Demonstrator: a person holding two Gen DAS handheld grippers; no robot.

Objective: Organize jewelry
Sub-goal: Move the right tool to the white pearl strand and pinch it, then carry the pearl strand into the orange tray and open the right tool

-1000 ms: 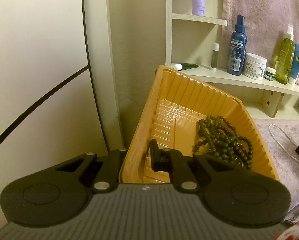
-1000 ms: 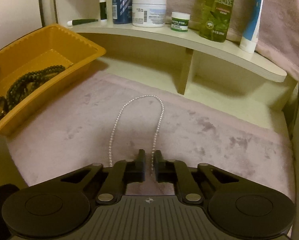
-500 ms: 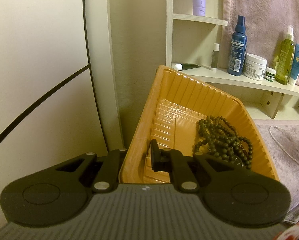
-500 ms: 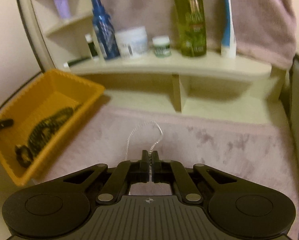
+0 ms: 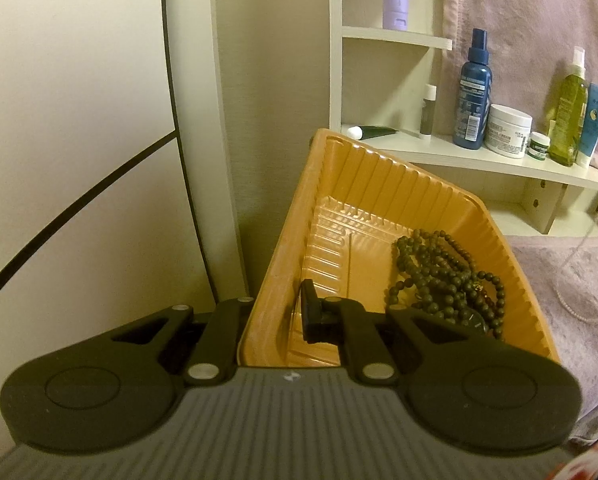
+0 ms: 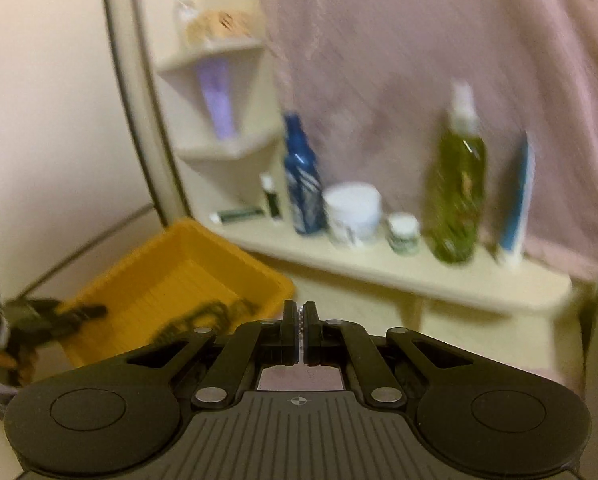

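The right gripper [image 6: 299,330] is closed on the pearl strand [image 6: 300,326], a short run of small white beads showing in the slit between its fingers. In the left wrist view the rest of that strand [image 5: 575,276] hangs as a thin pale line at the right edge, its lower loop near or on the pink cloth [image 5: 559,264]; I cannot tell which. The right wrist view is motion-blurred.

The left gripper [image 5: 277,316] clamps the near wall of the orange tray [image 5: 299,240], 1 finger inside and 1 outside, tipping it up. A pile of dark beads [image 5: 439,276] lies against the tray's right wall; the left part of its ribbed floor is bare.

Judging by looks, the strand is light, limp and smooth. It will swing and drape rather than hold a shape, and it can slide through the pads if the pinch loosens. The thread is likely the weak part, so a tug or a snag on the tray rim could break it. The present hold, on the beads with a loop hanging either side, seems sound. Lowering it onto the bare floor, clear of the dark beads, should avoid tangling.
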